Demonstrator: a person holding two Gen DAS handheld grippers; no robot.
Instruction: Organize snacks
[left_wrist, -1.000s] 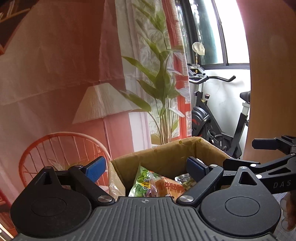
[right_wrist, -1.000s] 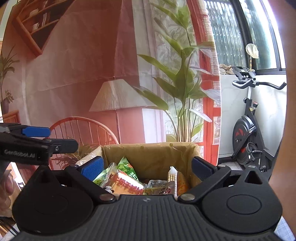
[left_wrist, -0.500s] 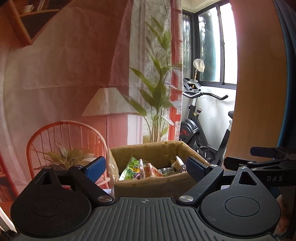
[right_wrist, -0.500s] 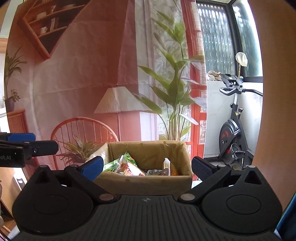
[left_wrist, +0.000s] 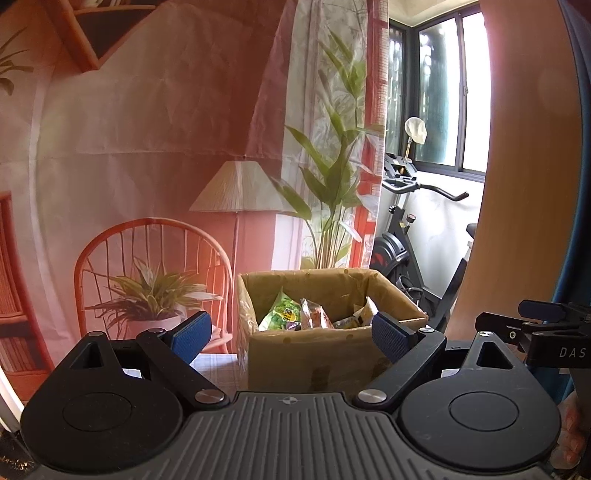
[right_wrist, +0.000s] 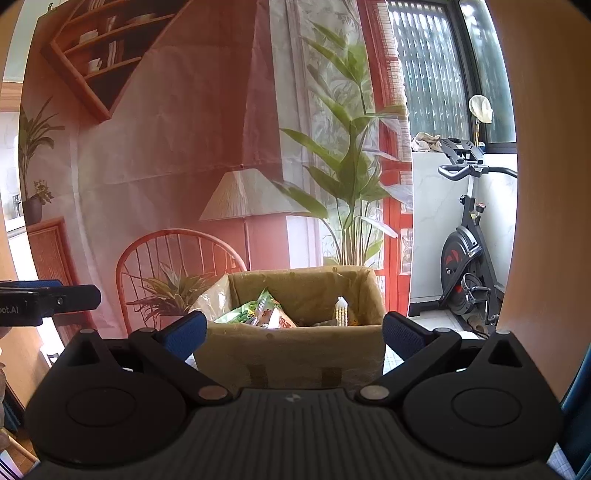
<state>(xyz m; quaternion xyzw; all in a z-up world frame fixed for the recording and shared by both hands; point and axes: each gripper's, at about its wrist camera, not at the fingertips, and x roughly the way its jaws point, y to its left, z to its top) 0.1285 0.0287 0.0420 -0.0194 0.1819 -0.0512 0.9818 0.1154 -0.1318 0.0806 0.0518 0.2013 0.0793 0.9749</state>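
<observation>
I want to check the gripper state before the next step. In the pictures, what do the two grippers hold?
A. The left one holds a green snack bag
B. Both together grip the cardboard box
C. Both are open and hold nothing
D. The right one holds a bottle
C: the left gripper and the right gripper both have their fingers spread wide with nothing between them, and the cardboard box of snacks stands beyond them.

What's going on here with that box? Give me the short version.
A person holds a hand-held gripper in each hand, sorting snacks. The left hand-held gripper and the right hand-held gripper are both open and empty, pointed at a cardboard box just ahead. Several snack packets stand in the box, among them a green packet and an orange packet. Neither gripper touches the box or any snack.
</observation>
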